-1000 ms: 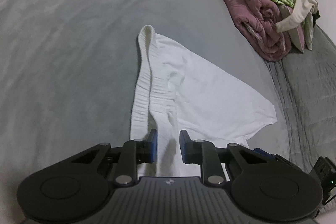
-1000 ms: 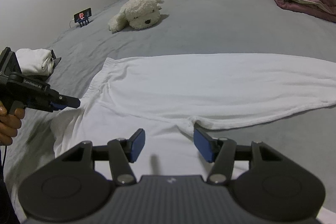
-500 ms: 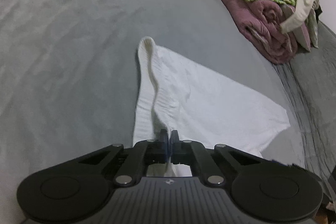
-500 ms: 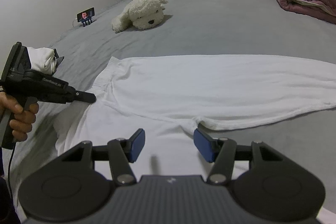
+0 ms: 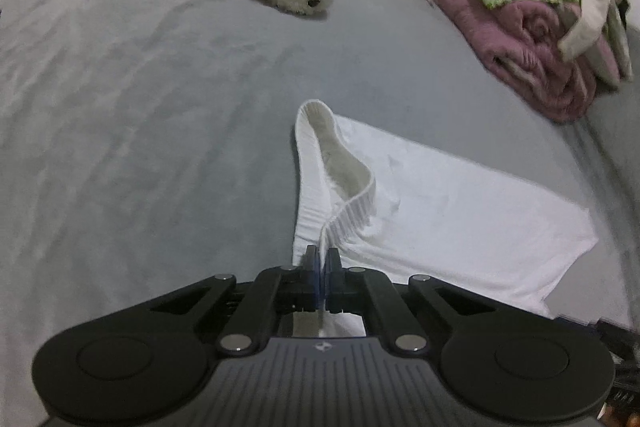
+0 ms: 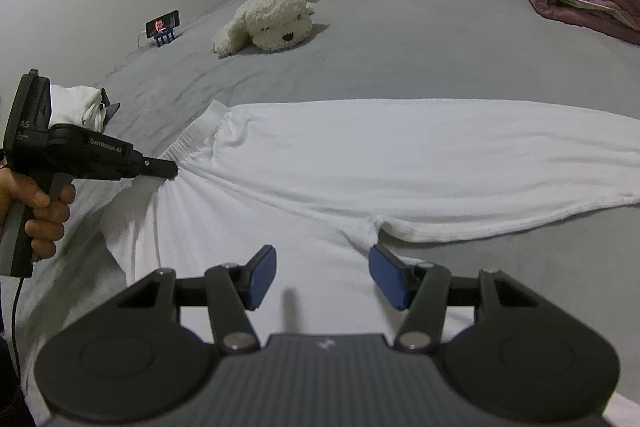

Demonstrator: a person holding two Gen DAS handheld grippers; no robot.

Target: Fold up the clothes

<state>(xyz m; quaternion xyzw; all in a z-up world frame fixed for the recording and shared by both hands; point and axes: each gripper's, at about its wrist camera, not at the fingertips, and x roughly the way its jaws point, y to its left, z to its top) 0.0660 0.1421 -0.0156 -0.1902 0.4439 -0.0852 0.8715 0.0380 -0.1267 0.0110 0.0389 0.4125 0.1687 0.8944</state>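
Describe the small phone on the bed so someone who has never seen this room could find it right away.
Start at the grey bed, then go to its far left edge by the white wall. Left of the plush dog stands the phone, propped on a little blue stand. It is the only thing there with a lit screen.

Both wrist views look down close, sharing the white trousers (image 5: 420,203).
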